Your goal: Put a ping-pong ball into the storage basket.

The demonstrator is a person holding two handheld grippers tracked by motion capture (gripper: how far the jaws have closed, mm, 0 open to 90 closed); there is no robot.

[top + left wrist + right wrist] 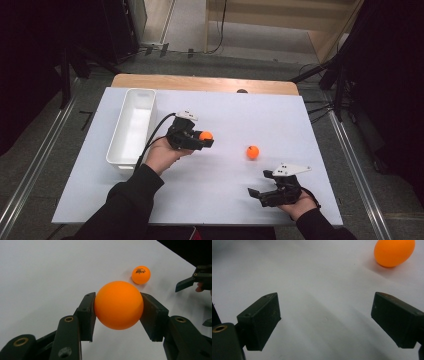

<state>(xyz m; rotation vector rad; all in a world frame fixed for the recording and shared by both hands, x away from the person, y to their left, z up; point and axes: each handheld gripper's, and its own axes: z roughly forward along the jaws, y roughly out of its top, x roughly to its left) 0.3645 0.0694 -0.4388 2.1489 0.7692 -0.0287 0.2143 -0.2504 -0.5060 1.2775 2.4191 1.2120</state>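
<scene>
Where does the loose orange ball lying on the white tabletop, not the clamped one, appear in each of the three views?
High view: the loose orange ping-pong ball lies right of centre, between the two grippers.
Left gripper view: upper right, printed logo facing the camera, beyond the held orange ball.
Right gripper view: top right corner, ahead of the open jaws, partly cut off by the top edge.
Shared landmark: the white tabletop under it.

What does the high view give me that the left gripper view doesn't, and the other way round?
High view alone: the white bin left of the left gripper, and the right gripper with jaws wide open. Left gripper view alone: both pads pressing the held ball, and black print on the loose ball. Both share: the two orange balls, the white table.
</scene>
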